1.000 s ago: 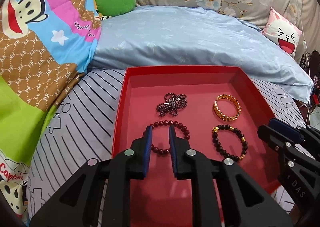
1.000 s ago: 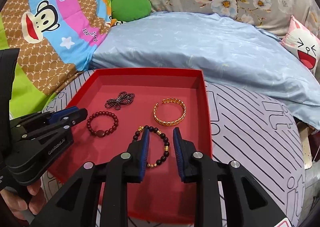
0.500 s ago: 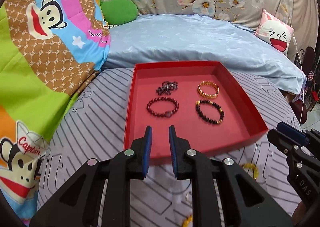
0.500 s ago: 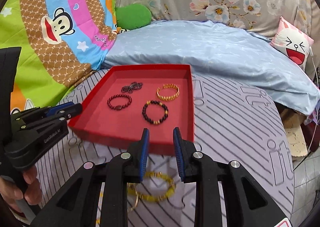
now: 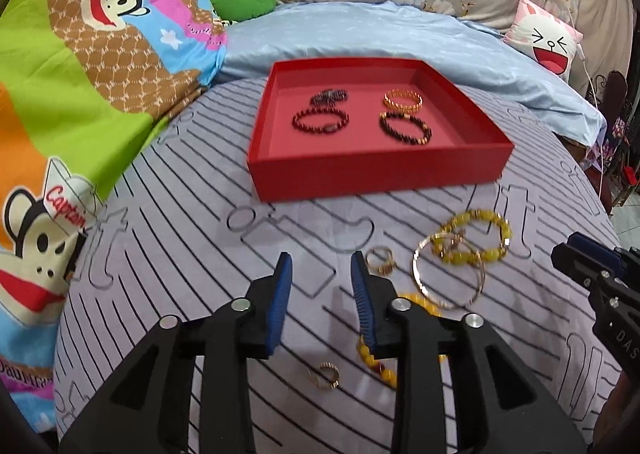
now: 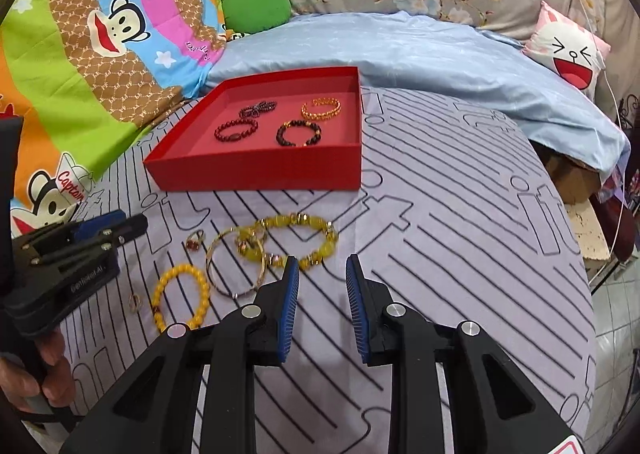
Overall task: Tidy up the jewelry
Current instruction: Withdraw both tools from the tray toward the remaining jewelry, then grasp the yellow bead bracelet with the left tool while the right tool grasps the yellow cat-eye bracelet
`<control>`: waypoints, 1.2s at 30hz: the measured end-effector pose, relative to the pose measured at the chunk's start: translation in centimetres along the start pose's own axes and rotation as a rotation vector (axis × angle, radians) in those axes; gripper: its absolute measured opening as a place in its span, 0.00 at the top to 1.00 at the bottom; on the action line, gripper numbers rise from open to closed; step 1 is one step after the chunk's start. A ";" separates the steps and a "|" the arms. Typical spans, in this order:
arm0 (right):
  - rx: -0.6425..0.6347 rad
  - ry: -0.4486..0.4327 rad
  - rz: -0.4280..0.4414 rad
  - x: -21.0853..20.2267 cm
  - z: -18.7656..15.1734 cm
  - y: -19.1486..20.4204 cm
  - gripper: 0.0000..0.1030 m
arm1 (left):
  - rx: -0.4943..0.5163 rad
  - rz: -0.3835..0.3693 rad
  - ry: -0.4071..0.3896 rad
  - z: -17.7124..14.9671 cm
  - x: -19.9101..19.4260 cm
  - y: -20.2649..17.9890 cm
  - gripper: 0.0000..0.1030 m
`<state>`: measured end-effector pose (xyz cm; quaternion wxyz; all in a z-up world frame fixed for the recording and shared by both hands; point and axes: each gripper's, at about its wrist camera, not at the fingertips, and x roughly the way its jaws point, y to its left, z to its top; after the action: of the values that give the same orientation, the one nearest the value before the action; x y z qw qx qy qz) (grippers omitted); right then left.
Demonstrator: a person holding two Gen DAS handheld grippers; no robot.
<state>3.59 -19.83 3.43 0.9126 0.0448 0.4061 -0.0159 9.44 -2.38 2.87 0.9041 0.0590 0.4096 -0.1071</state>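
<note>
Both claws, the left gripper (image 5: 320, 266) and right gripper (image 6: 322, 268), hang spread and empty above loose yellow bracelets (image 6: 298, 240) near the red tray (image 6: 256, 172) holding four bracelets.

Readable lettering on the bedding and the gripper bodies

The monkey-print blanket (image 5: 80, 102) carried red "Captain" lettering on a cartoon monkey's white hat, cut to "Captai" in the left wrist view and repeated in the right wrist view (image 6: 72, 182); small pink script on its blue stripe was too small to read. The right gripper (image 5: 576, 258), seen at the left wrist view's edge, bore "DAS" in pale letters on its black body. The left gripper (image 6: 132, 224) showed blurred pale print that looked like "GenRobot.AI". The striped sheet (image 6: 460, 214) had large outlined letter shapes, none legible as a word.
</note>
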 end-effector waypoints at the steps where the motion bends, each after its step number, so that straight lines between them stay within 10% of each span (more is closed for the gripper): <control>1: -0.001 0.001 -0.004 -0.1 -0.4 0.0 0.76 | -0.005 -0.004 0.007 -0.5 0.1 -0.1 0.66; 22: 0.030 0.046 0.020 0.8 -2.7 0.7 0.76 | -0.012 0.001 0.052 -3.2 2.3 -1.4 0.54; 36: 0.026 0.040 -0.006 2.0 -1.3 0.3 0.76 | -0.013 -0.072 0.052 -2.6 2.2 -1.4 0.93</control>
<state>3.99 -19.37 1.15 0.9036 0.0557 0.4241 -0.0228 8.59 -3.53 -0.50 0.8891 0.0411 0.4355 -0.1351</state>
